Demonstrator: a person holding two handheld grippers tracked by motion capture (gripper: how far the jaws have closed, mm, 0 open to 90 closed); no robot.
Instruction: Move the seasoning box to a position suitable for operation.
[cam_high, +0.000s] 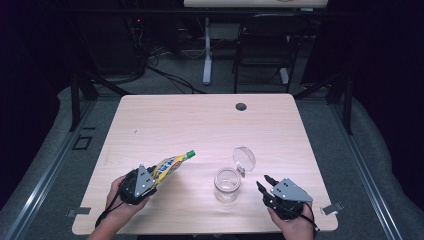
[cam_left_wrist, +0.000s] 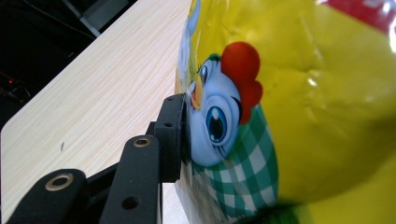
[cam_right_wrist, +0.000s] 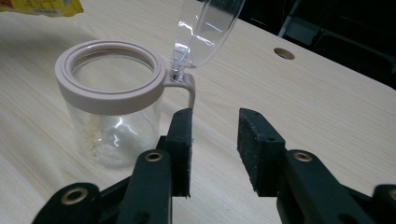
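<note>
The left tool (cam_high: 145, 181) is clamped on a yellow snack pouch (cam_high: 170, 165), holding it near its lower end so that the green-capped tip points away toward about one o'clock, just above the surface (cam_high: 200, 120). In the left gripper view the one jaw that shows presses flat against the pouch's printed face (cam_left_wrist: 289, 116); the opposite jaw is hidden behind the pouch. The clear jar (cam_high: 227, 184) stands upright on the surface at roughly three o'clock from the pouch and well apart from it, its hinged lid (cam_high: 244, 159) swung open and standing up at the jar's far side, around one o'clock. In the right gripper view the jar (cam_right_wrist: 112, 116) looks nearly empty, with a few crumbs or grains at the bottom, and its pinkish rim is uncovered. The right tool (cam_high: 265, 184) rests just beside the jar at its three o'clock, jaws parted and holding nothing (cam_right_wrist: 215, 140). I judge the step in hand to be bringing the pouch over to the open jar, presumably to pour its contents in. The next move likely calls for carrying the pouch rightward until its tip sits over the jar mouth, and for the right tool to close on the jar wall or rim to steady it, keeping off the raised lid, since the jar is light and could slide or tip. Whether the pouch's green cap is already opened I cannot tell.
</note>
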